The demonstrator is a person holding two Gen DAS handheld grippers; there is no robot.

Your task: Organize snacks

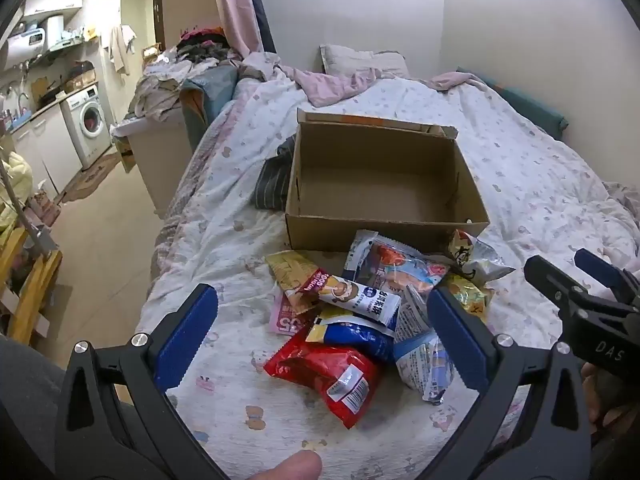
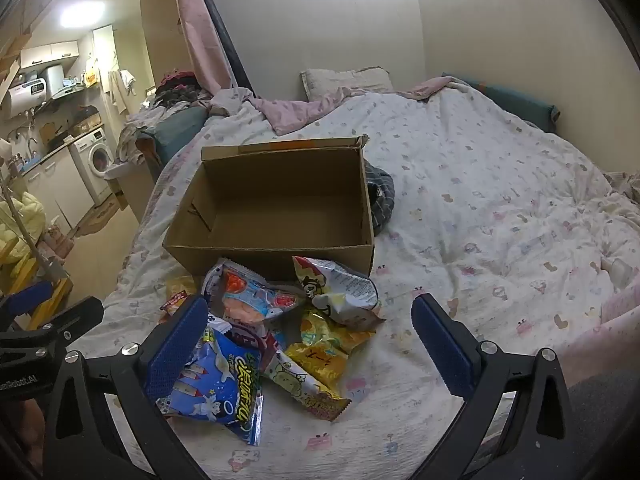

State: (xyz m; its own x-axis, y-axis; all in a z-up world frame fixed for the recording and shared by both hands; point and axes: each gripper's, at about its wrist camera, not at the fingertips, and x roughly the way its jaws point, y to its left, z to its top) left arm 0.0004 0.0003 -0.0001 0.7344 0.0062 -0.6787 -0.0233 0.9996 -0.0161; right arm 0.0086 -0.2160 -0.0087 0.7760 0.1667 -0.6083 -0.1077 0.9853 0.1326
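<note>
My left wrist view looking forward and down from near the bed's foot, cardboard box (image 1: 384, 176) ahead right of centre, my right wrist view beside it facing likewise, box (image 2: 276, 208) left of centre, both sharing the near snack pile (image 1: 372, 312) (image 2: 280, 328).

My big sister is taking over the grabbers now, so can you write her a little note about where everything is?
Left gripper: open, holding nothing, hovering over the snack pile.
Right gripper: open, holding nothing, also above the pile.
Cardboard box: on the bed, open, nothing visible inside.
Snacks: all heaped on the quilt in front of the box, including a red packet, a blue packet and a yellow packet.
Done: nothing packed yet.
Left: move every packet into the box.
</note>
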